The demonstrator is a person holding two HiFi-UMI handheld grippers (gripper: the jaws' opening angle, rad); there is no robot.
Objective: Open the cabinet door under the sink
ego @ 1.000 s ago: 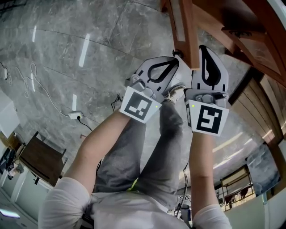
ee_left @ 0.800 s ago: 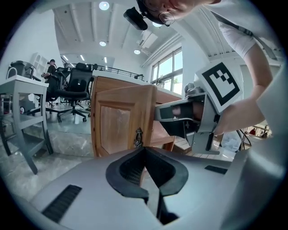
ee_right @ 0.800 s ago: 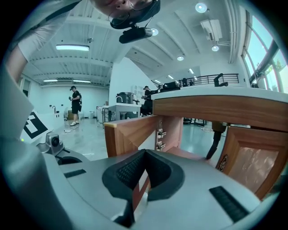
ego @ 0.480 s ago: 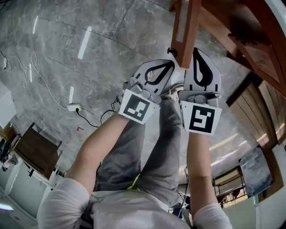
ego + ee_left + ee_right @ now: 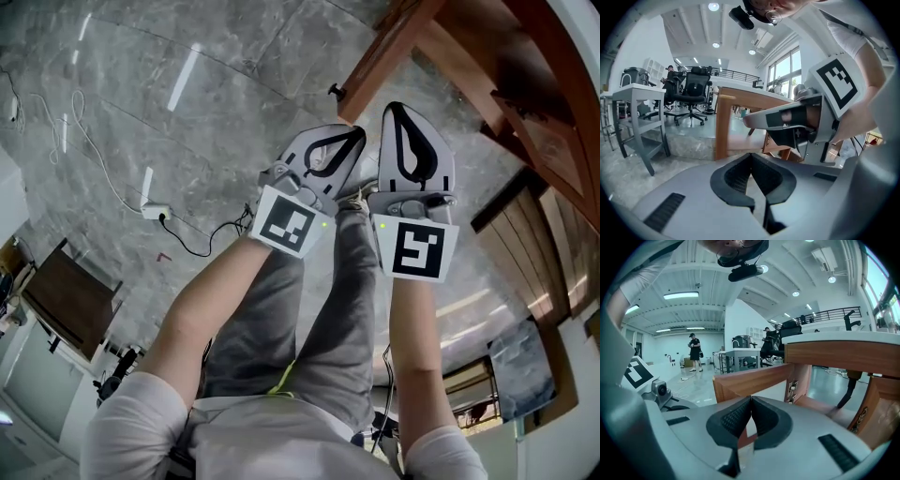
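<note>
**Hovering shut: both grippers before the open door**

Left gripper [image 5: 354, 138] is held out over grey-trousered legs [image 5: 319, 319]. In the left gripper view its jaws are seen closed tip to tip, with nothing caught between them. Right gripper [image 5: 400, 114] is carried just beside it and nearly parallel. Its jaws are likewise pressed together and empty in the right gripper view. Neither gripper is seen touching wood.

Door [image 5: 389, 47] is found just beyond both sets of tips. It is swung out from the cabinet [image 5: 487, 66] and its top edge is viewed from above. A small dark knob [image 5: 333, 91] is noted at its free end, on the face turned away from the cabinet. In the right gripper view the door is seen ahead of the jaws, with the opened cabinet to its right. A dark hose [image 5: 847, 389] is hung inside, beneath the counter [image 5: 834, 337].

Grey marbled floor [image 5: 187, 122] is spread below everything. A white power strip [image 5: 147, 192] is laid on it, well to the left of the grippers.
</note>
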